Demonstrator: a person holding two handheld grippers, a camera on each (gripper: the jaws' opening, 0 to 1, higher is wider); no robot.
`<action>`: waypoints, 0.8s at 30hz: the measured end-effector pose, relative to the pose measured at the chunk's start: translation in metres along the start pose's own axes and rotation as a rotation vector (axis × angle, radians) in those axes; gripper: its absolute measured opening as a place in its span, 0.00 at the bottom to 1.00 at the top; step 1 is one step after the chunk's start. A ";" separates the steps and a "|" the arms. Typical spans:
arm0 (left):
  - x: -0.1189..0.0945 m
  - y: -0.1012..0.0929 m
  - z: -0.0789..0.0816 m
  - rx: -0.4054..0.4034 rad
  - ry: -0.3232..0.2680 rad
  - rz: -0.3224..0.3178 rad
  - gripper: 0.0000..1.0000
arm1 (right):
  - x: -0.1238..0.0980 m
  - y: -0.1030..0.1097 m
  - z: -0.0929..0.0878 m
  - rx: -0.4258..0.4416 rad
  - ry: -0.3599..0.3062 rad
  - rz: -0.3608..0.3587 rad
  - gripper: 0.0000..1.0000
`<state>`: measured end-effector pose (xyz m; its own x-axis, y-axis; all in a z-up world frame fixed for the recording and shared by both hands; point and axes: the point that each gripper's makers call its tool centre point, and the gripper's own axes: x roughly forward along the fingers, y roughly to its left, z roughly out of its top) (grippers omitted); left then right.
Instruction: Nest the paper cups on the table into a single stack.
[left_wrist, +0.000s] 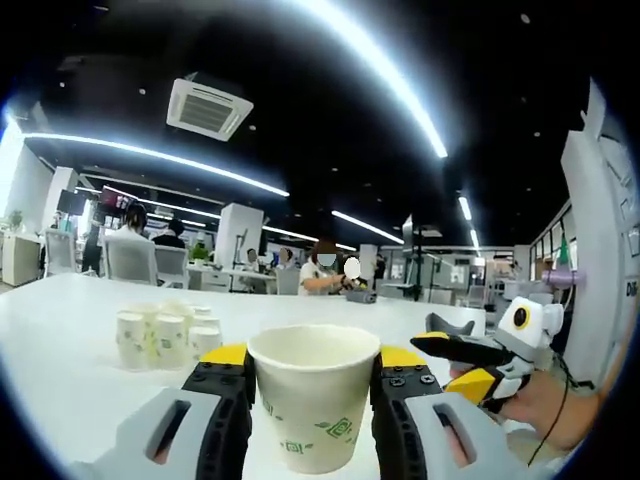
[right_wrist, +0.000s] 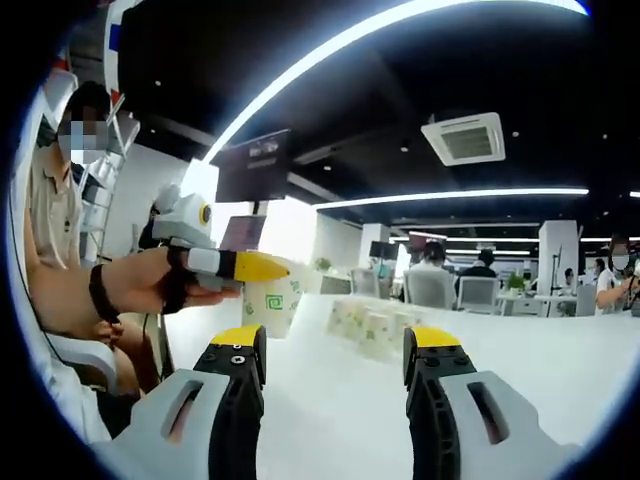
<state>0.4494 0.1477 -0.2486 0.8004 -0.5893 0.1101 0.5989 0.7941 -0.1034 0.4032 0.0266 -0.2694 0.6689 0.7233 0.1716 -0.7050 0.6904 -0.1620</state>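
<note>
A white paper cup (left_wrist: 312, 400) with green markings stands upright, mouth up, clamped between the left tongs (left_wrist: 312, 362) above the white worktop (left_wrist: 70, 330). More cups (left_wrist: 165, 335) cluster farther back. The right tongs (right_wrist: 335, 345) gape apart, holding nothing.

An open-plan office: desks, office chairs (left_wrist: 132, 260), seated people, ceiling light strips (left_wrist: 160, 155) and air-conditioning cassette (left_wrist: 208, 108).
</note>
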 end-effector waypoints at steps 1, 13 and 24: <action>0.001 0.002 -0.002 0.001 0.004 0.002 0.49 | -0.001 -0.001 0.001 -0.002 -0.002 -0.004 0.58; 0.013 0.016 -0.036 0.038 0.100 0.023 0.48 | -0.006 -0.008 0.007 -0.009 -0.012 -0.025 0.58; 0.023 0.019 -0.051 0.066 0.120 0.019 0.49 | -0.006 -0.009 0.008 -0.009 -0.014 -0.028 0.58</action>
<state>0.4801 0.1415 -0.2985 0.8116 -0.5842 -0.0109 0.5834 0.8113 -0.0382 0.4042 0.0159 -0.2612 0.6847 0.7037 0.1895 -0.6843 0.7103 -0.1653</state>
